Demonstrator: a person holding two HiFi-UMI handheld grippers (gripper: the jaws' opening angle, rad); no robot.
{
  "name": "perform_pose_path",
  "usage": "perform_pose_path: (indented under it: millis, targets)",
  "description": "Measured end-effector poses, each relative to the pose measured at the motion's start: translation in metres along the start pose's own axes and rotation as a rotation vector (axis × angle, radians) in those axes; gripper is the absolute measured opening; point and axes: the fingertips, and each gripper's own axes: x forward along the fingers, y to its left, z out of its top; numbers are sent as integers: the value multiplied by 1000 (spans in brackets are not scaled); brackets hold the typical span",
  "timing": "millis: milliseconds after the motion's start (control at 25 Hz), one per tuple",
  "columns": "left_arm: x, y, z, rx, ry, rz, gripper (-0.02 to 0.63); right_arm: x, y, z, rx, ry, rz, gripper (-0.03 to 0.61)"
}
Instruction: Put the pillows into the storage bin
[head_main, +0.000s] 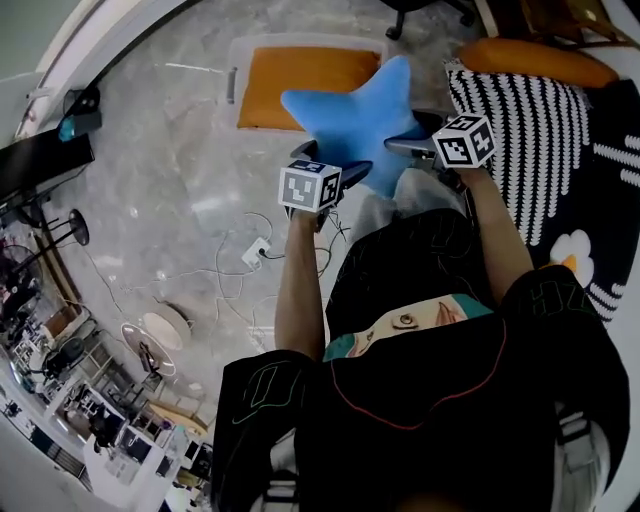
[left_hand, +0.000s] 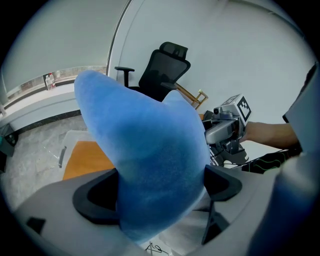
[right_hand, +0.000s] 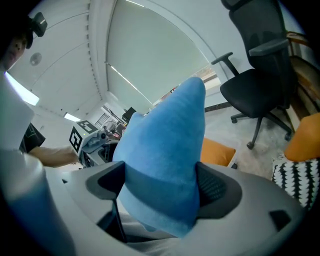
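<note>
A blue star-shaped pillow (head_main: 360, 120) hangs in the air between both grippers. My left gripper (head_main: 340, 176) is shut on one of its lower points (left_hand: 150, 165). My right gripper (head_main: 405, 145) is shut on another point (right_hand: 165, 170). Beyond the star, on the floor, stands a clear storage bin (head_main: 240, 60) with an orange pillow (head_main: 300, 80) lying inside it. In the left gripper view the bin (left_hand: 65, 140) and the orange pillow (left_hand: 85, 160) show at the lower left. A black-and-white striped pillow (head_main: 535, 140) and another orange pillow (head_main: 535, 62) lie at the right.
A black office chair (left_hand: 162, 70) stands behind the bin, and its base (head_main: 430, 8) shows at the top of the head view. A power strip with loose cables (head_main: 255, 250) lies on the marble floor at the left. A dark patterned rug (head_main: 600, 240) covers the right side.
</note>
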Motion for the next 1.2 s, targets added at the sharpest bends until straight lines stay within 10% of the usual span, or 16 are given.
perform_pose_path:
  millis: [600, 1200]
  targets:
    - [19, 144, 16, 35, 180, -100, 532, 126, -36, 41, 170, -34, -52, 442]
    - [165, 240, -39, 56, 368, -215, 534, 229, -157, -41, 350, -47, -148, 442]
